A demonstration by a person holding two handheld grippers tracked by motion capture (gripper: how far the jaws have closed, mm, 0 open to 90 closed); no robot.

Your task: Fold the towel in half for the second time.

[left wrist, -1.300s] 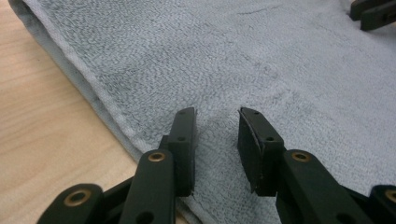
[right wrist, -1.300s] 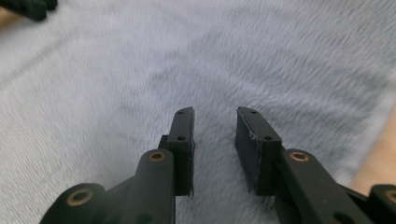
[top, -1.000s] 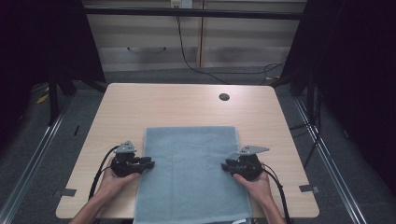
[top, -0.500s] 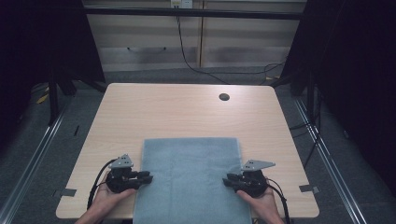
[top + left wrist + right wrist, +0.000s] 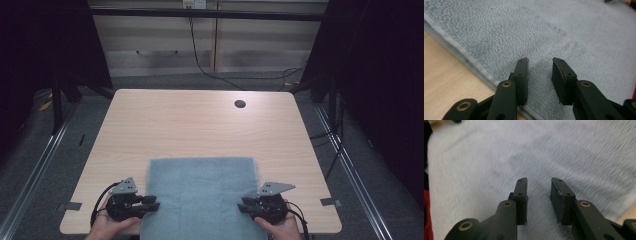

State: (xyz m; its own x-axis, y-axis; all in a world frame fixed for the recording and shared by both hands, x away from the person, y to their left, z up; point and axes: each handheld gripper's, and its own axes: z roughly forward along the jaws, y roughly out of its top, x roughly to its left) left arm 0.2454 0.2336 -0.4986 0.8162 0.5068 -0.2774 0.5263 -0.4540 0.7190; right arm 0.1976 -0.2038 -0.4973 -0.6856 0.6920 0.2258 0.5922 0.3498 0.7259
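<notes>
Spread, there on the left gripper: just been opening, with a clear gap and nothing pinched, only the blue-grey towel showing flat through it. Seen up close in the left gripper view, poised over the pile just inside the towel's hemmed edge, bare wood beside it. Cannot tell whether touching the cloth or a shade above.

Over to the right gripper: parted too, gripping nothing, the same soft cloth showing between and below. Pointing inward, each toward the other, from opposite side edges of the towel.

Held from behind by a left hand and a right hand, coming in from the bottom.

Lying smooth and flat, that towel, on the near half of the pale wooden table, running over the near edge. Far off near the back, a small dark round hole, well apart.
</notes>
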